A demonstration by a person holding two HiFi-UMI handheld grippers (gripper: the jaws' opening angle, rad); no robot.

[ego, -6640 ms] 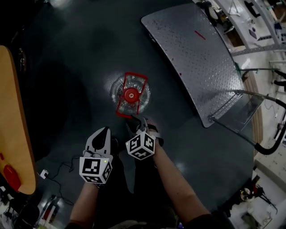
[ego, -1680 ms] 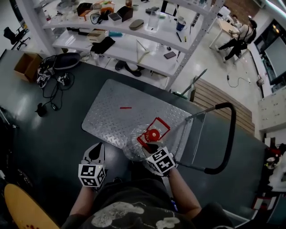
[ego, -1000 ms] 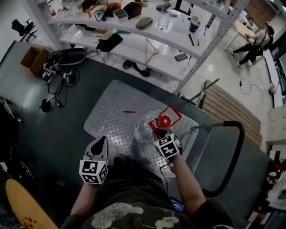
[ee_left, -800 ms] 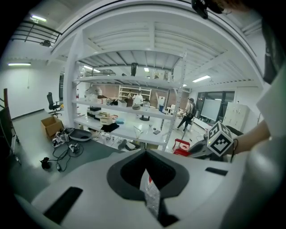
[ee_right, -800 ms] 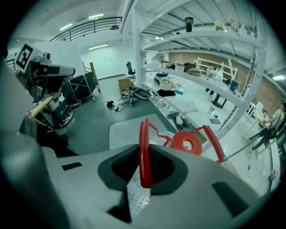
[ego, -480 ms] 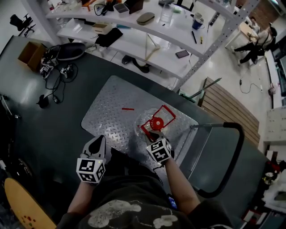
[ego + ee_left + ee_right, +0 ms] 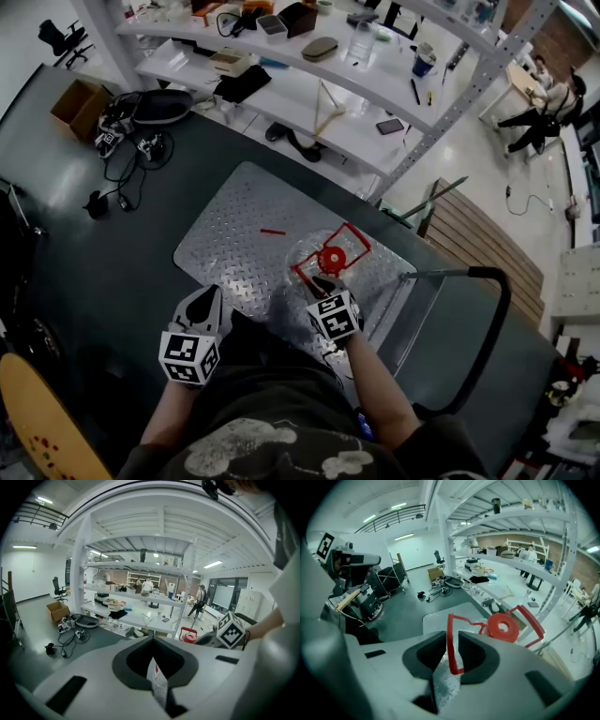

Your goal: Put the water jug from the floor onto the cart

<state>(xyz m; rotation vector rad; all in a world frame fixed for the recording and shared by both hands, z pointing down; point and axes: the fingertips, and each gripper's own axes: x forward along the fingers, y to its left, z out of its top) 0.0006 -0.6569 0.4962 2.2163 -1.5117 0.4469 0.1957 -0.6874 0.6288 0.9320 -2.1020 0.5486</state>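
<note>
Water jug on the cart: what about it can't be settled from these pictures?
- Base of the water jug on the cart: head view looks straight down, so the jug's own body hides it.
- Jug body, right gripper view: covered by the right gripper; only the red handle and cap show. Its jaws have just been opening, handle between them.
- Fill level: clear body too small and dim, head view.
</note>
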